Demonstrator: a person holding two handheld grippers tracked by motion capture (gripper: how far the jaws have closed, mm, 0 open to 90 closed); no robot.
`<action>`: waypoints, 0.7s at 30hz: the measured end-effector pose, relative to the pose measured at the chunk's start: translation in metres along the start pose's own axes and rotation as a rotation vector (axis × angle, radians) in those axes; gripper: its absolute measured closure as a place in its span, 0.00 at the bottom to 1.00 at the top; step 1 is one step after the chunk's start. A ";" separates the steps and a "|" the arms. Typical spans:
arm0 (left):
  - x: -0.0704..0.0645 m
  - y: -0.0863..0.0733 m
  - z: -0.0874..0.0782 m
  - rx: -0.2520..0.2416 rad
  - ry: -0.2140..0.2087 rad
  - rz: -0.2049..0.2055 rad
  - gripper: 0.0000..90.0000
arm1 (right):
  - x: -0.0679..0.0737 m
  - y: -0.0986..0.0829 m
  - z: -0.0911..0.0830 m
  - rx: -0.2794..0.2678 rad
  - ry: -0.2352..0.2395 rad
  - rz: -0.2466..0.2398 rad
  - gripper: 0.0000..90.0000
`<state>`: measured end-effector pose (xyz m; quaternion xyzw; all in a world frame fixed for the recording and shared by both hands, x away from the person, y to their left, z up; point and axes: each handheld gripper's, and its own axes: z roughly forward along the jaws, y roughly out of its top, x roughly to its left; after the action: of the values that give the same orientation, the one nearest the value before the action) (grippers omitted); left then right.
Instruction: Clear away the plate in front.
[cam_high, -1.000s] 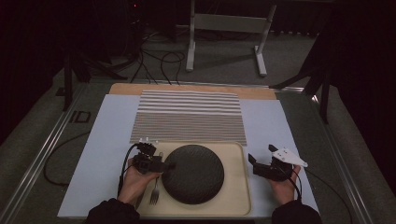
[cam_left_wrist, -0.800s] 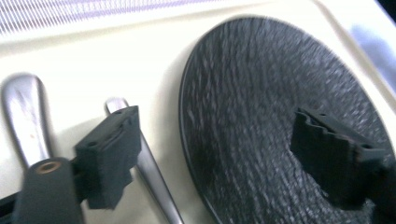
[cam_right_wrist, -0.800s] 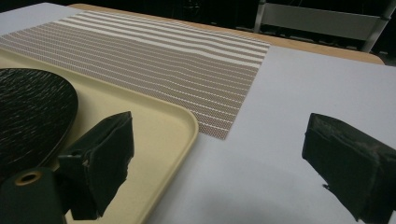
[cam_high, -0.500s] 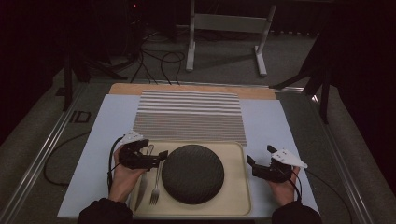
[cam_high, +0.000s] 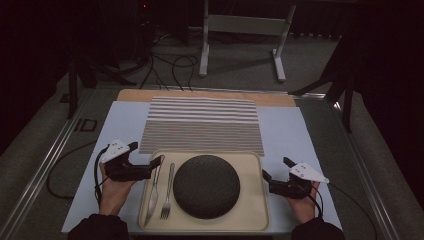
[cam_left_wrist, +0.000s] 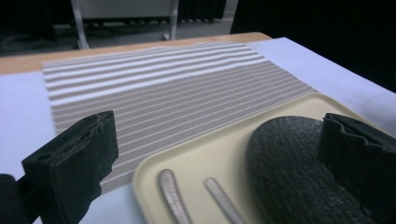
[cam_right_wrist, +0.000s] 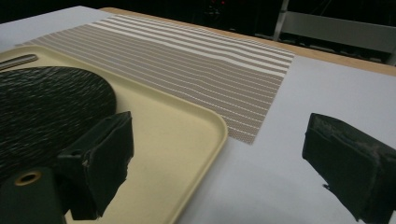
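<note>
Black padded jaws stand wide apart on both tools, and neither has hold of anything. The left gripper (cam_high: 150, 165) lies at the left rim of the cream tray (cam_high: 255, 220); in the left gripper view its jaws straddle the tray's far left corner, one over the blue mat (cam_high: 120, 125) and one over the dark plate (cam_left_wrist: 299, 172). The right gripper (cam_high: 272, 172) mirrors it at the right rim, and in the right gripper view one jaw sits above the tray's edge and the other over bare mat. Set like this, one tool on each side, the grippers look posed to pinch the two rims and lift or slide the whole tray level, rather than to pick out a single item.

On the tray, the plate sits near the middle, upside down by its domed look. The fork (cam_high: 167, 192) and the knife (cam_high: 154, 192) lie side by side left of it, handles pointing far. A striped placemat (cam_high: 200, 125) lies just beyond the tray's far edge, a likely place for these things.

Against the picture from a second ago, the left gripper has come off the cutlery and plate edge and moved out left to the rim. The right one has hardly shifted. The tray's load is unmoved.
</note>
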<state>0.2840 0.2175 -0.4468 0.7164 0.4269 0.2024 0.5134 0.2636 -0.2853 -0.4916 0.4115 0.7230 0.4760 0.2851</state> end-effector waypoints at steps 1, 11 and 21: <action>0.003 -0.001 -0.002 -0.011 0.002 0.000 0.00 | 0.001 0.000 -0.001 -0.003 0.004 0.000 0.10; 0.025 -0.013 -0.019 -0.046 0.059 -0.005 0.00 | 0.004 -0.001 -0.006 -0.014 0.025 -0.002 0.10; 0.032 -0.024 -0.019 -0.052 0.089 0.016 0.00 | 0.003 -0.002 -0.009 -0.042 0.047 0.009 0.10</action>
<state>0.2780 0.2575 -0.4660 0.6963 0.4384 0.2493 0.5107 0.2549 -0.2874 -0.4902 0.3975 0.7173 0.5021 0.2745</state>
